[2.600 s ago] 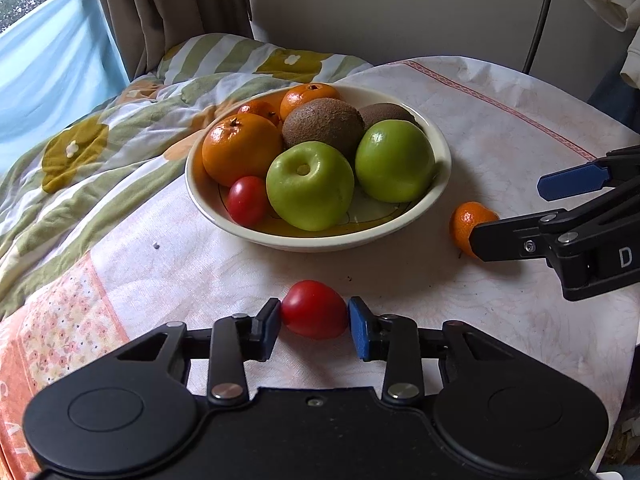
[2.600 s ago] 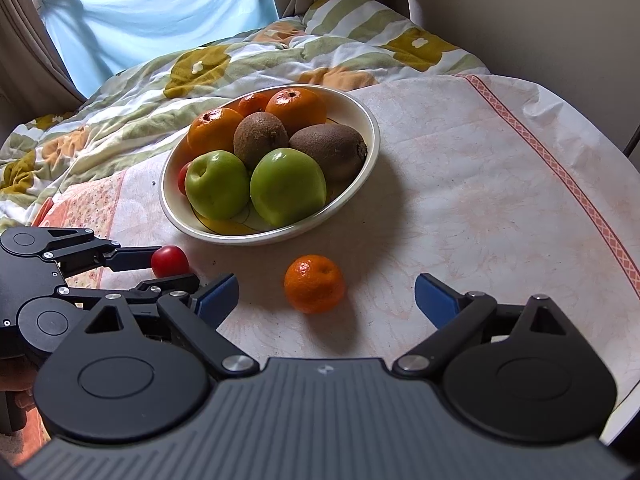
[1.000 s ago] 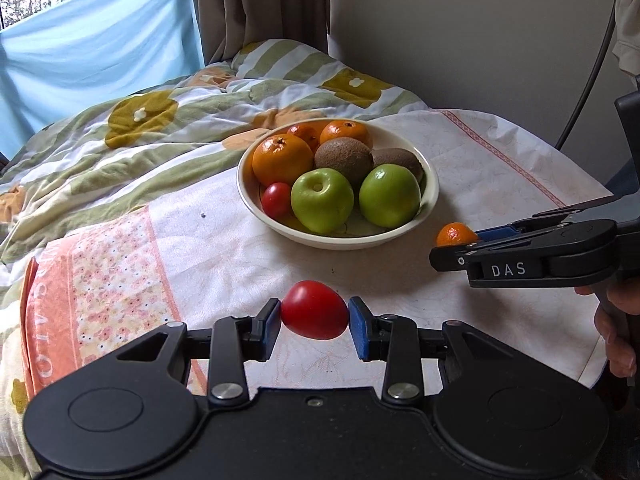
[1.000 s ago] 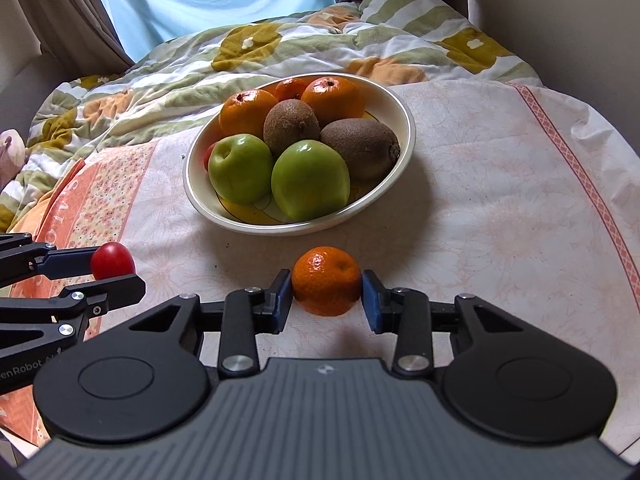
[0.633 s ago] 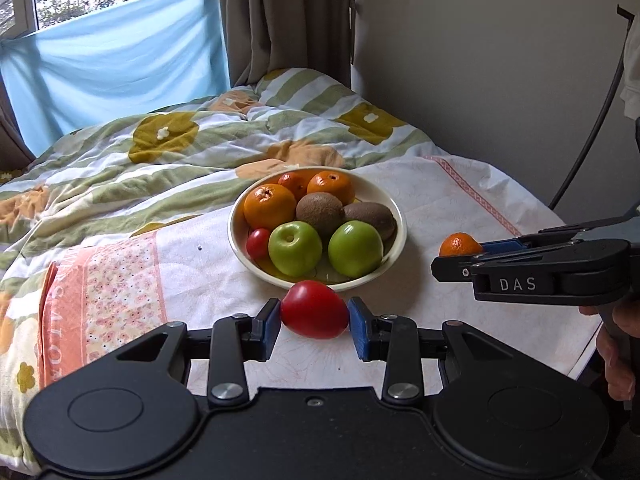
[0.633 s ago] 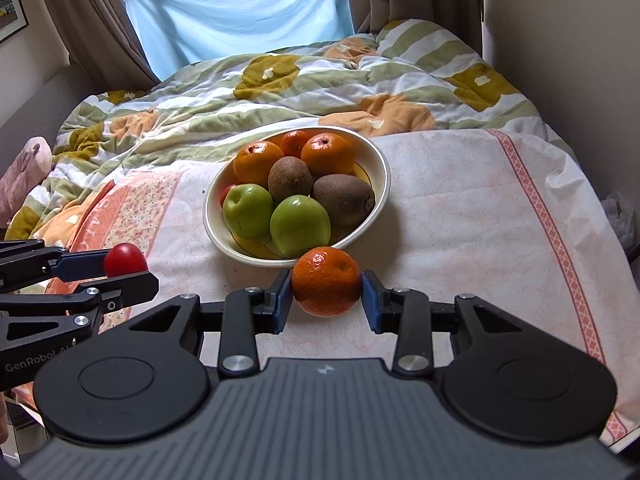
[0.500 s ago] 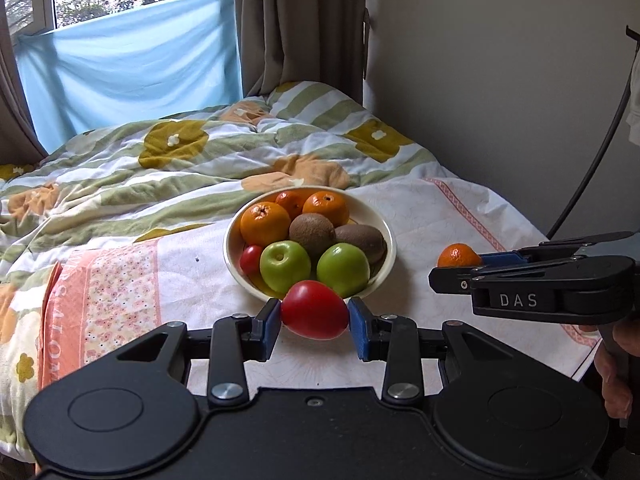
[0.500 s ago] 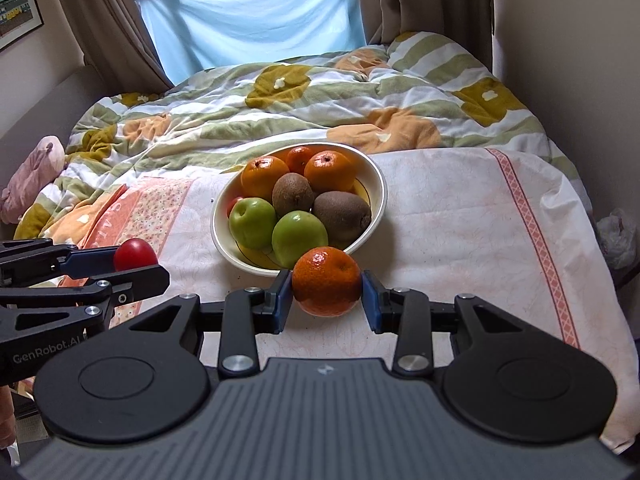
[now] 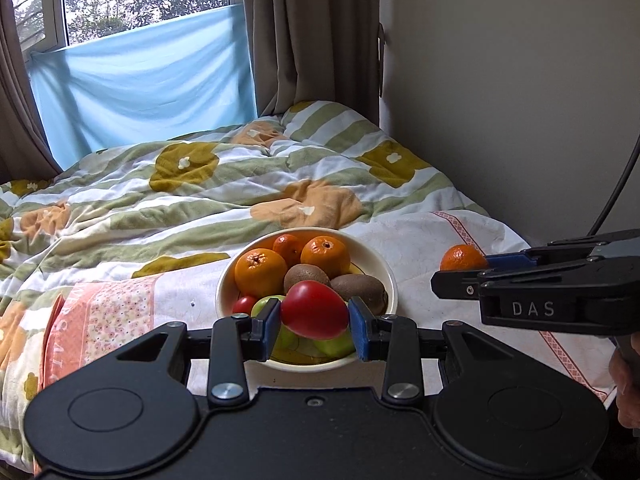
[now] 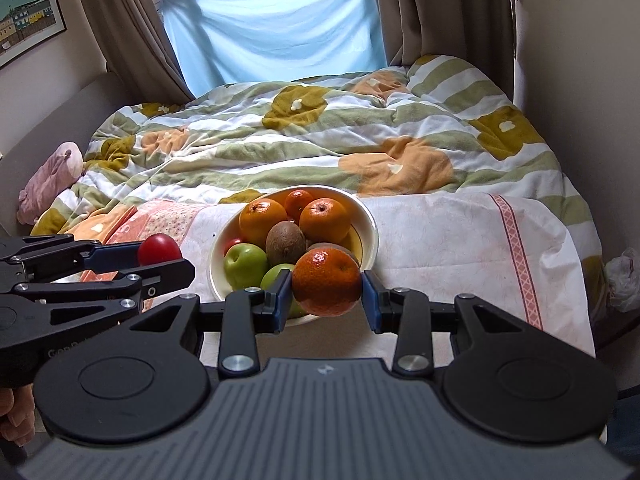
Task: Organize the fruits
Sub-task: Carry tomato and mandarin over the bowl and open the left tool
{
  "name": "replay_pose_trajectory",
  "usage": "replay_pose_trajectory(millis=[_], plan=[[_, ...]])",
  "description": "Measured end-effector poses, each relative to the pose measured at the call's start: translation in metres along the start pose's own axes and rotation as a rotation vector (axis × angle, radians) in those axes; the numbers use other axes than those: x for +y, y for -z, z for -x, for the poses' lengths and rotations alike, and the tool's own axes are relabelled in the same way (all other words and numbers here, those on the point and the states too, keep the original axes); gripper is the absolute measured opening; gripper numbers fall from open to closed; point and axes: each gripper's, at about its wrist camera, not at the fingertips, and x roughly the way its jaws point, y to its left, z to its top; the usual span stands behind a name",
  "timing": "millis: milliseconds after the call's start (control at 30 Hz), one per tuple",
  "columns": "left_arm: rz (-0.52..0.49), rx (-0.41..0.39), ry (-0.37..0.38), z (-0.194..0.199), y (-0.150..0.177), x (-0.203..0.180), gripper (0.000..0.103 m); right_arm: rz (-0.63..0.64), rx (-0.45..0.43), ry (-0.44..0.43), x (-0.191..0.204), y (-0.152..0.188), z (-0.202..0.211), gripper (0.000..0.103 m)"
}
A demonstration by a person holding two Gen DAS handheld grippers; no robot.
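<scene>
My left gripper (image 9: pixel 314 315) is shut on a red tomato (image 9: pixel 314 310) and holds it in the air, in front of the cream fruit bowl (image 9: pixel 380 268). My right gripper (image 10: pixel 326 283) is shut on a small orange mandarin (image 10: pixel 326 282), also lifted in front of the bowl (image 10: pixel 370 232). The bowl holds oranges (image 9: pixel 260 273), kiwis (image 9: pixel 360 288), green apples (image 10: pixel 245 265) and a small tomato (image 9: pixel 244 305). The right gripper with its mandarin (image 9: pixel 462 258) shows at the right of the left wrist view; the left gripper with its tomato (image 10: pixel 158 249) shows at the left of the right wrist view.
The bowl stands on a white patterned cloth (image 10: pixel 460 240) over a table, next to a bed with a striped flowered quilt (image 10: pixel 320 140). A wall (image 9: pixel 520 100) is at the right; curtains and a window with blue cloth (image 10: pixel 276 20) are behind. A pink soft toy (image 10: pixel 52 180) lies far left.
Both grippers have risen and drawn back from the table, carrying the tomato and the mandarin. The bowl now looks smaller and farther below.
</scene>
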Motion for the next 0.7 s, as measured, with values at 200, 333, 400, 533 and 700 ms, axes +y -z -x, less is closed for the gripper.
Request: replay_pose_trajectory(millis=[200,333,400,533,700], plan=[[-0.03,0.053,-0.014,-0.044,0.003,0.006,0.04,-0.023,0.048,0.02,-0.01,-0.016,-0.038,0.052],[-0.031,0.099,0.002,-0.07,0.006,0.012,0.04,-0.032,0.074,0.023,-0.015,-0.025,-0.062,0.052],[-0.056,0.116,-0.006,-0.08,0.007,0.01,0.04,-0.033,0.086,0.025,-0.016,-0.029,-0.074,0.052],[-0.076,0.138,-0.005,-0.091,0.009,0.009,0.041,-0.036,0.109,0.023,-0.019,-0.031,-0.091,0.052],[-0.08,0.093,0.008,-0.084,0.009,0.008,0.094,-0.043,0.12,0.022,-0.021,-0.032,-0.099,0.052]])
